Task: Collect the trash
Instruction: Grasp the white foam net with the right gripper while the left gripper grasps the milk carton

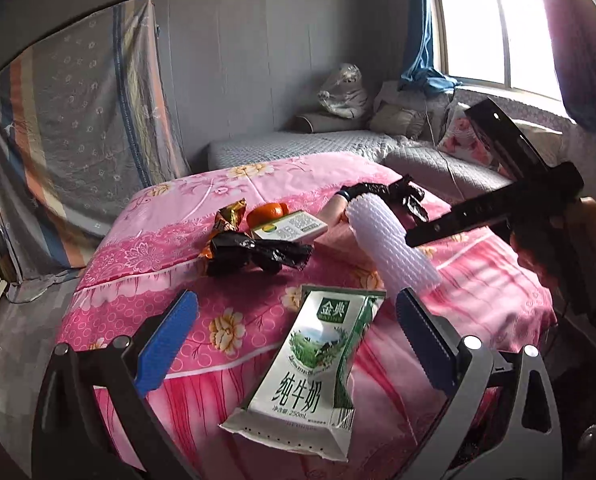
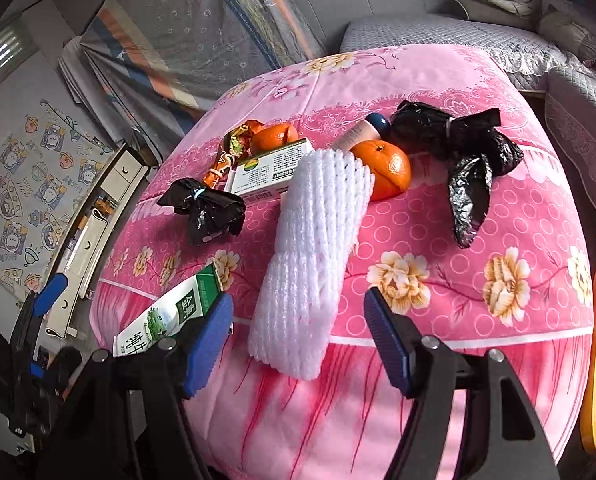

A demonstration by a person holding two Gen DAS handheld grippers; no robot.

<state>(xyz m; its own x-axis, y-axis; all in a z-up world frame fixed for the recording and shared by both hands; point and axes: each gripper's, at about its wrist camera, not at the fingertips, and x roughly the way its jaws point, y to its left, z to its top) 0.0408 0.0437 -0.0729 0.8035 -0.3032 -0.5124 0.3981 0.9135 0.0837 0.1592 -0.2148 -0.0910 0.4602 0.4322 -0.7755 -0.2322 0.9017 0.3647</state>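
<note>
The left claw [image 1: 296, 344] stands wide open and holds nothing; a flattened milk carton [image 1: 306, 372] lies between its pads on the pink flowered cloth [image 2: 478, 216] over the bench. The right claw [image 2: 298, 344] is also open and empty, with the near end of a white foam net sleeve [image 2: 314, 256] between its pads. Farther back lie a knotted black bag [image 2: 206, 208], a small green and white box [image 2: 270, 168], a snack wrapper [image 2: 234, 148], two oranges [image 2: 386, 168], a small bottle [image 2: 364, 130] and a second black bag [image 2: 458, 152]. What the bags hold cannot be told.
</note>
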